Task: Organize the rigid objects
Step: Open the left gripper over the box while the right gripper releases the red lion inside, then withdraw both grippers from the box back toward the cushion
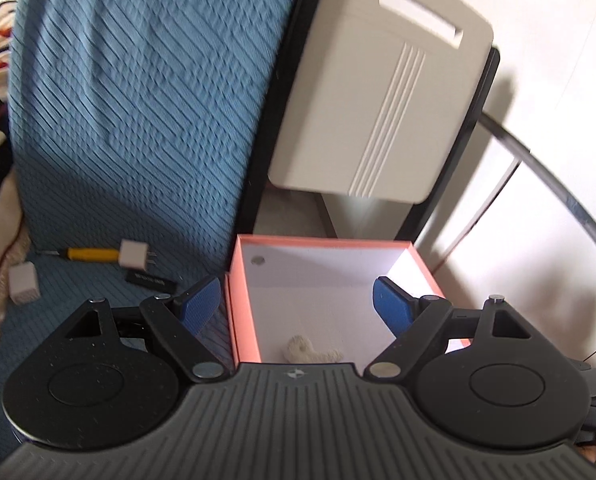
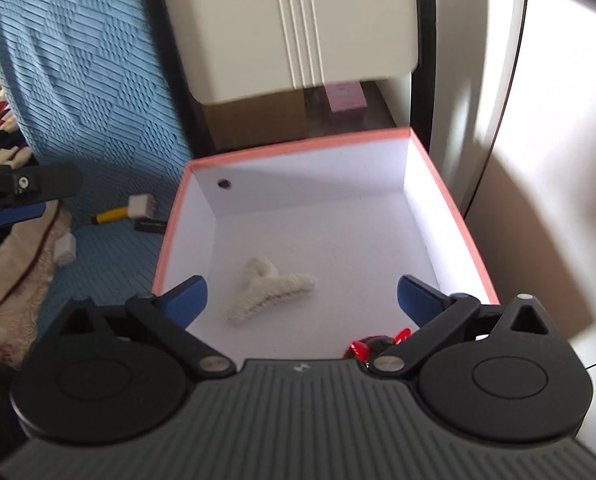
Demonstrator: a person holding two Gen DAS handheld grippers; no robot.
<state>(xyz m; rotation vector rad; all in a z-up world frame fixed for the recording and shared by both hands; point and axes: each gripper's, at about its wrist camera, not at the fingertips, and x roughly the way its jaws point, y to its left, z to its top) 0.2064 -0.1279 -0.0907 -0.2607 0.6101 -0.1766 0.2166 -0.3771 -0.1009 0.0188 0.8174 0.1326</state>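
A pink box (image 2: 454,196) with a white inside stands on the blue bedspread; it also shows in the left wrist view (image 1: 232,304). A fluffy white hair claw (image 2: 269,286) lies on its floor, and shows partly in the left wrist view (image 1: 310,354). A red and black item (image 2: 372,346) sits at the box's near right corner. My right gripper (image 2: 302,300) is open and empty over the box. My left gripper (image 1: 302,304) is open and empty at the box's near left edge. A yellow tool (image 1: 91,255), white charger plugs (image 1: 134,255) (image 1: 23,282) and a black bar (image 1: 150,281) lie left of the box.
A cream chair back (image 1: 378,92) on a black frame stands behind the box. The blue bedspread (image 1: 129,100) rises at left. A patterned blanket (image 2: 13,248) lies at the left edge. A white wall (image 2: 558,160) is on the right.
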